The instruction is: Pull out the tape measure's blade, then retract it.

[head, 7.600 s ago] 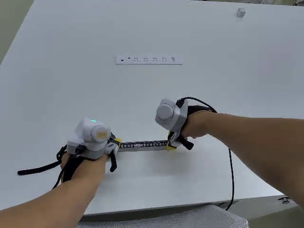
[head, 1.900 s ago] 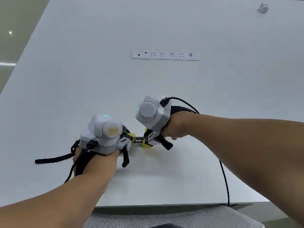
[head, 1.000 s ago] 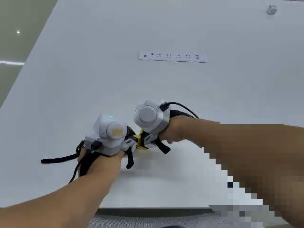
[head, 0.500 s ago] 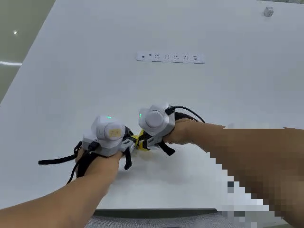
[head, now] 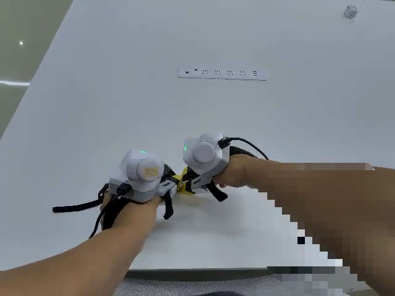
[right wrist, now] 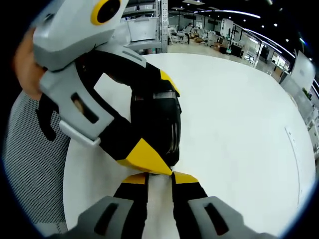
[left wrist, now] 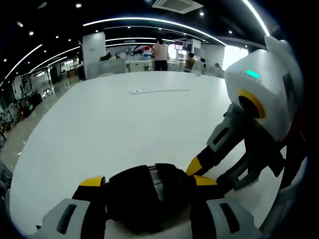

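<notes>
Two grippers and one tape measure, logged at 7 o'clock on the white table. The left gripper clamped the black case, evidently to anchor it. The right gripper, at the case's 3 o'clock, had its jaws closed at the mouth, probably easing the blade home; the blade tip was hidden. Retraction was judged nearly done.

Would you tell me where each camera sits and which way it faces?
Head view: on the headset, looking down at the table; forearms, left gripper, right gripper show.
Left gripper view: on the left gripper, facing across the table; its fingers clamp the tape measure.
Right gripper view: on the right gripper, facing the left gripper; own fingers show.
Shared: both gripper views show the tape measure.
</notes>
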The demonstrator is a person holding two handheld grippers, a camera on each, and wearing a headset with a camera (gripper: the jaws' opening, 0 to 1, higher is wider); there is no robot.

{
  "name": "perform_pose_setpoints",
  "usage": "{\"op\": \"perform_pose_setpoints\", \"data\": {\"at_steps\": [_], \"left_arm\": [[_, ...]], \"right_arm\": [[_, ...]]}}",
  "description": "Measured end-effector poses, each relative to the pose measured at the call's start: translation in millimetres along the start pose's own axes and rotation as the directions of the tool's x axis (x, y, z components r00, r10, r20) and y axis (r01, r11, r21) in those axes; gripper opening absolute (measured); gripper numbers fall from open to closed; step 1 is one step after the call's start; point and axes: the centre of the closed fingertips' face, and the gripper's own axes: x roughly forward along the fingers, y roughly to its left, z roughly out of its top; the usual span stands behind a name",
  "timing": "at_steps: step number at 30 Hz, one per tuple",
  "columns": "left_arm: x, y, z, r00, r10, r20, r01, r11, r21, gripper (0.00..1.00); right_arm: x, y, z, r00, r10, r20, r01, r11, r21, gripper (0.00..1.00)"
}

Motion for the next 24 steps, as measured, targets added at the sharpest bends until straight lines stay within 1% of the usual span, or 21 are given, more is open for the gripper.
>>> {"op": "perform_pose_setpoints", "data": {"at_steps": [2, 3, 4, 5, 6, 7, 8, 10, 11, 12, 13, 14, 15, 16, 17, 18, 19, 20, 21, 23, 24], "left_arm": [[0.3, -0.4, -0.5, 0.9998, -0.017, -0.009, 0.018, 1.000, 0.004, 0.66], [-1.2, -1.2, -2.2, 0.9988, -0.040, -0.028, 0.041, 0.999, 0.022, 0.66], [-3.5, -0.6, -2.1, 0.9982, -0.051, -0.031, 0.052, 0.998, 0.030, 0.65], [-6.5, 1.2, 3.5, 0.9980, -0.064, 0.000, 0.064, 0.998, 0.026, 0.66], [-9.6, 1.0, 12.2, 0.9938, -0.100, 0.048, 0.100, 0.995, 0.011, 0.72], [-13.2, 1.6, 14.2, 0.9903, -0.127, 0.057, 0.127, 0.992, -0.001, 0.73], [-17.8, 0.5, 16.0, 0.9818, -0.181, 0.057, 0.181, 0.983, 0.000, 0.74], [-25.3, 0.6, 18.2, 0.9680, -0.244, 0.058, 0.244, 0.970, 0.013, 0.75], [-31.6, -1.5, 19.5, 0.9545, -0.293, 0.058, 0.293, 0.956, 0.010, 0.75], [-36.6, -5.0, 21.5, 0.9380, -0.340, 0.066, 0.341, 0.940, 0.000, 0.75], [-42.2, -6.5, 24.0, 0.9238, -0.376, 0.074, 0.377, 0.926, -0.001, 0.76], [-48.2, -2.0, 28.8, 0.9190, -0.384, 0.091, 0.383, 0.923, 0.024, 0.78], [-52.9, -1.0, 31.4, 0.9140, -0.393, 0.100, 0.392, 0.919, 0.034, 0.82], [-59.2, 3.0, 33.6, 0.9112, -0.398, 0.107, 0.396, 0.917, 0.042, 0.85], [-62.5, 5.2, 34.6, 0.9100, -0.399, 0.111, 0.396, 0.917, 0.054, 0.88], [-66.9, 9.0, 35.6, 0.9061, -0.406, 0.117, 0.400, 0.913, 0.072, 0.91], [-68.6, 12.2, 34.8, 0.9067, -0.405, 0.117, 0.398, 0.914, 0.080, 0.92], [-69.6, 16.6, 33.6, 0.9092, -0.401, 0.114, 0.393, 0.916, 0.084, 0.92], [-69.5, 24.9, 30.6, 0.9157, -0.387, 0.108, 0.380, 0.921, 0.079, 0.93], [-71.1, 36.0, 28.5, 0.9233, -0.369, 0.107, 0.365, 0.929, 0.056, 0.96], [-73.2, 42.2, 27.8, 0.9250, -0.364, 0.109, 0.360, 0.931, 0.052, 0.99]], "right_arm": [[-4.0, 1.9, -0.6, 0.9999, -0.002, 0.017, 0.002, 1.000, 0.013, 0.28], [-8.7, -1.7, 1.4, 0.9988, -0.024, 0.042, 0.023, 0.999, 0.033, 0.32], [-13.5, -4.9, 3.2, 0.9970, -0.044, 0.064, 0.040, 0.998, 0.055, 0.33], [-18.9, -7.7, 4.6, 0.9945, -0.060, 0.086, 0.054, 0.996, 0.072, 0.34], [-28.3, -12.4, 5.0, 0.9891, -0.092, 0.115, 0.080, 0.991, 0.104, 0.37], [-34.6, -15.5, 4.8, 0.9844, -0.113, 0.135, 0.095, 0.987, 0.129, 0.40], [-44.6, -18.3, 1.7, 0.9785, -0.136, 0.155, 0.111, 0.980, 0.163, 0.42], [-57.9, -21.8, -7.0, 0.9708, -0.172, 0.167, 0.138, 0.970, 0.198, 0.48], [-66.2, -23.4, -14.4, 0.9652, -0.195, 0.174, 0.155, 0.963, 0.223, 0.51], [-71.4, -23.5, -19.8, 0.9617, -0.207, 0.179, 0.160, 0.956, 0.245, 0.54], [-76.5, -22.7, -26.5, 0.9593, -0.216, 0.182, 0.161, 0.947, 0.277, 0.56], [-83.7, -21.6, -36.9, 0.9561, -0.231, 0.180, 0.165, 0.932, 0.324, 0.58], [-88.2, -21.0, -42.6, 0.9529, -0.244, 0.181, 0.171, 0.924, 0.342, 0.61], [-96.2, -18.9, -51.4, 0.9474, -0.265, 0.180, 0.186, 0.913, 0.363, 0.63], [-100.5, -17.2, -56.5, 0.9454, -0.274, 0.177, 0.194, 0.909, 0.369, 0.65], [-108.4, -14.2, -63.0, 0.9395, -0.294, 0.176, 0.210, 0.900, 0.382, 0.67], [-113.8, -13.1, -66.4, 0.9325, -0.312, 0.182, 0.220, 0.891, 0.397, 0.69], [-118.4, -12.1, -69.2, 0.9268, -0.325, 0.188, 0.226, 0.882, 0.413, 0.70], [-125.7, -10.6, -74.1, 0.9178, -0.348, 0.190, 0.240, 0.869, 0.433, 0.71], [-134.5, -8.7, -78.7, 0.9069, -0.375, 0.192, 0.259, 0.855, 0.449, 0.73], [-140.5, -7.0, -82.0, 0.8990, -0.391, 0.196, 0.271, 0.850, 0.452, 0.76]]}}
